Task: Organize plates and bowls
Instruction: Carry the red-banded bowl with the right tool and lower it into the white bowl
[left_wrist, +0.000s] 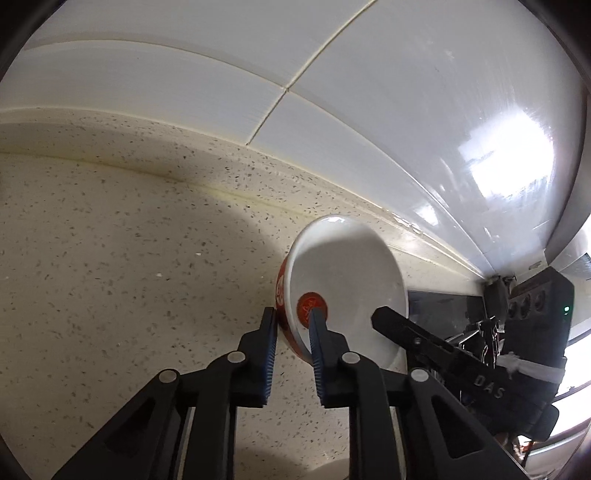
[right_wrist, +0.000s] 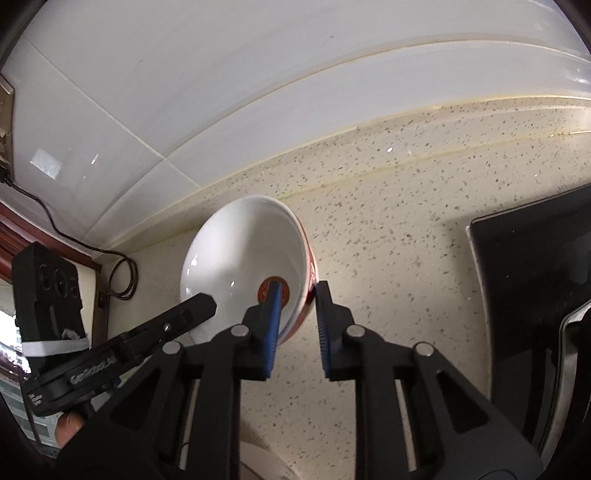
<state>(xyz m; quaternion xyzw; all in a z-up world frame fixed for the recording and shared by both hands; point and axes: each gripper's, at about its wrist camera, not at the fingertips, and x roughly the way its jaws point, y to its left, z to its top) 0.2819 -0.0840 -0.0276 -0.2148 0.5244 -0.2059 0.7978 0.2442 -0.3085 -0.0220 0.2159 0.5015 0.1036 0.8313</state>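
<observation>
In the left wrist view, the left gripper (left_wrist: 293, 317) was seen clamped on the wall of a white bowl (left_wrist: 354, 273) with a red outside. One blue-padded finger was pressed against the red outer wall and the other lay inside, its tip over the red round mark (left_wrist: 308, 303) on the bowl's bottom. The bowl was held tilted on its side, its opening turned toward the camera, above a speckled beige countertop (left_wrist: 129, 240). A white tiled wall (left_wrist: 388, 92) was seen behind the counter. The right gripper (left_wrist: 406, 332) was seen coming in from the right, one black finger lying across the bowl's near rim; from this side it could not be told how its jaws stood.

In the right wrist view, the right gripper (right_wrist: 297, 295) was found closed on the opposite wall of the same bowl (right_wrist: 243, 254): one blue pad inside, over the red mark (right_wrist: 273, 290), and the other against the red outer side. The bowl was thus held between both tools, tilted, above the countertop (right_wrist: 406, 221). The left gripper (right_wrist: 177, 317) was seen at the left, one finger reaching across the rim. A black cable (right_wrist: 74, 236) was seen hanging along the wall (right_wrist: 184, 74), and a black cooktop (right_wrist: 532, 280) was seen lying on the counter at the right. The rim of another white dish (right_wrist: 266, 461) was partly visible at the bottom edge.
</observation>
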